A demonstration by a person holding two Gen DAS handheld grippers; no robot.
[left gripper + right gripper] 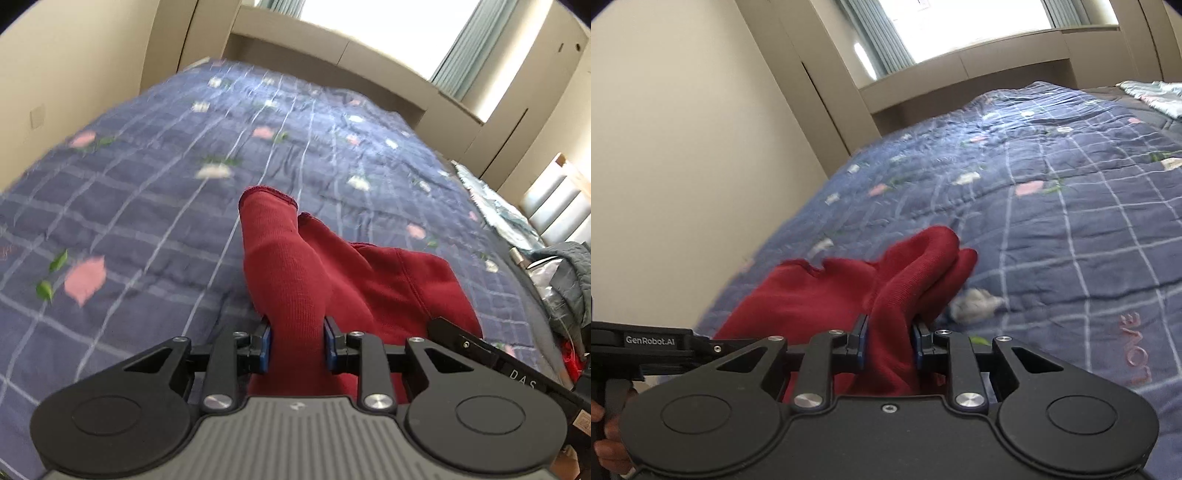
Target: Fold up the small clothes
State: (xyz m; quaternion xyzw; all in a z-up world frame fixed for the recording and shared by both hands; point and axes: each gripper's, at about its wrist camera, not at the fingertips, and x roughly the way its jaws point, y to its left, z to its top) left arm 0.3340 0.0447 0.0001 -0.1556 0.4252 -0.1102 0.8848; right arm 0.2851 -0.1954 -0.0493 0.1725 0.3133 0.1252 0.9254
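On bed quilt (147, 206) | one red garment (399, 280) | two grippers, left (297, 341), right (889, 341), fingers clamped on it

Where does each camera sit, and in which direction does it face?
Left wrist: on the left gripper, looking along its fingers over the red garment it clamps, across the blue quilt to the window; the right gripper shows at lower right.
Right wrist: on the right gripper, also clamping the garment, facing the quilt, wall and window; the left gripper and a hand show at left.
Shared: garment, quilt, window.
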